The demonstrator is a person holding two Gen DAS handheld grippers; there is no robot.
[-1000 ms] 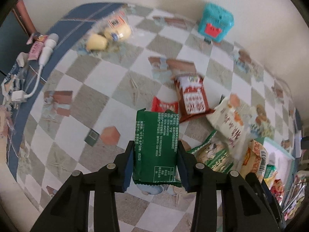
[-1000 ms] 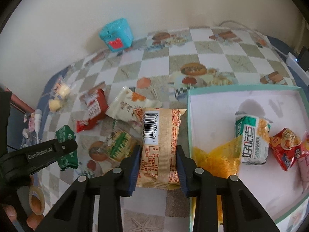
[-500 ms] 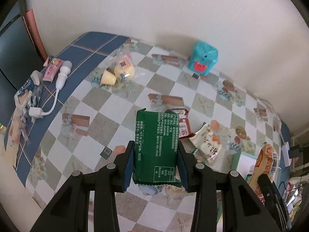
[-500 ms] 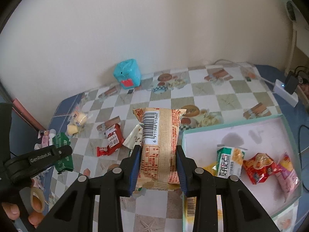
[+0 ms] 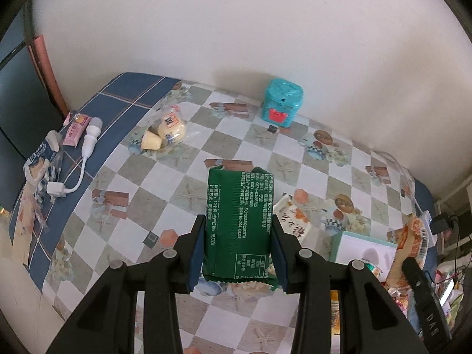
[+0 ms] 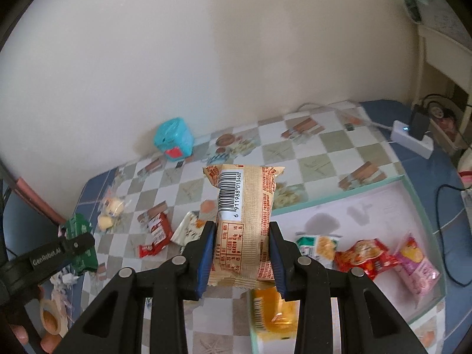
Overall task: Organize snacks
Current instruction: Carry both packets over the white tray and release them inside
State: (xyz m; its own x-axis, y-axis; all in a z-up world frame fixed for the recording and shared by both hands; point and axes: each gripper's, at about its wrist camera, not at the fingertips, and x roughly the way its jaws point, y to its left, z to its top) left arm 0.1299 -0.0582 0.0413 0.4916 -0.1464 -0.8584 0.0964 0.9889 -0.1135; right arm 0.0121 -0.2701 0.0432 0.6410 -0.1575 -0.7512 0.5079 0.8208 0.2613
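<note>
My left gripper [image 5: 238, 250] is shut on a dark green snack packet [image 5: 240, 221] and holds it high above the checkered table. My right gripper [image 6: 240, 253] is shut on a beige packet with a barcode [image 6: 244, 218], held above the near corner of the white tray [image 6: 427, 206]. The tray holds several snack packets, among them a green-and-white one [image 6: 318, 244], a red one [image 6: 365, 256] and a pink one [image 6: 419, 268]. A red packet [image 6: 156, 234] and a white packet [image 6: 190, 228] lie on the table left of the tray. The left gripper with its green packet also shows in the right wrist view [image 6: 79, 244].
A teal box with a red mouth [image 5: 281, 106] stands by the wall. A clear bag of yellow cakes [image 5: 165, 132] lies at the table's left. A white charger and cable [image 5: 79, 162] and small pouches lie on the blue cloth edge. A white power strip [image 6: 411, 138] sits at the far right.
Both grippers have risen well above the table with their packets still held. The right gripper has shifted toward the tray.
</note>
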